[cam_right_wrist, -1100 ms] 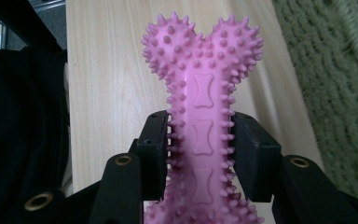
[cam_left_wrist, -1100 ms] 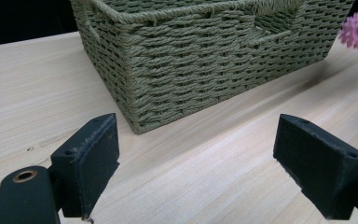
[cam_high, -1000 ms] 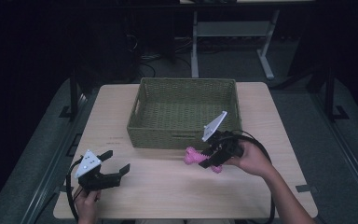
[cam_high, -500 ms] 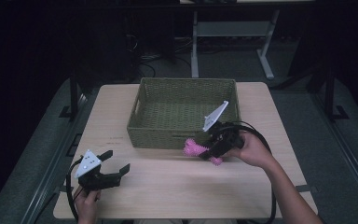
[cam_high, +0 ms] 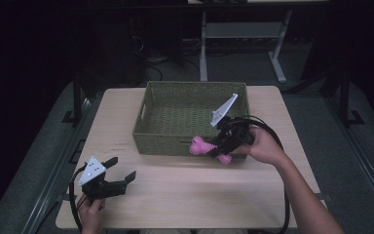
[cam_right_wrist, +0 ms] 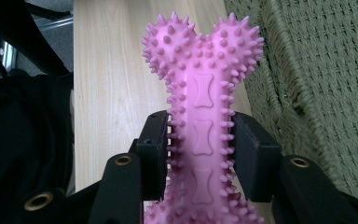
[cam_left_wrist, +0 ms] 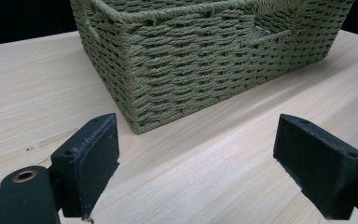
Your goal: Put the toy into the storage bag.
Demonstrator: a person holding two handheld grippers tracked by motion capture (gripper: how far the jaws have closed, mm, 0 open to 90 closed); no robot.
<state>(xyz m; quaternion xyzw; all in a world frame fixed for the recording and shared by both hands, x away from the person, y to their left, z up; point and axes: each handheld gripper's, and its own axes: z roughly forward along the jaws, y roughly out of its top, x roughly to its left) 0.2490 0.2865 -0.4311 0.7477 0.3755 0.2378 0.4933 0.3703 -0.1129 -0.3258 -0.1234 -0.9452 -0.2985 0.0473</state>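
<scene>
The right gripper (cam_high: 213,147) pinches a pink spiked bone toy (cam_right_wrist: 200,121) by its shaft — long axis along the jaws, at the empty green woven basket's (cam_high: 161,140) front wall. The left gripper (cam_high: 119,171) is spread wide.

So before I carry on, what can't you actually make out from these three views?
- Lower end of the pink bone toy: cut off by the bottom edge in the right gripper view; in the high view the right hand-held gripper covers its middle.
- Inside of the green basket: its near floor is hidden by the front wall in the high view; the left gripper view shows just its outer wall.
- Room beyond the table: too dark.
- Left hand-held gripper: nothing hidden, jaws apart.
</scene>
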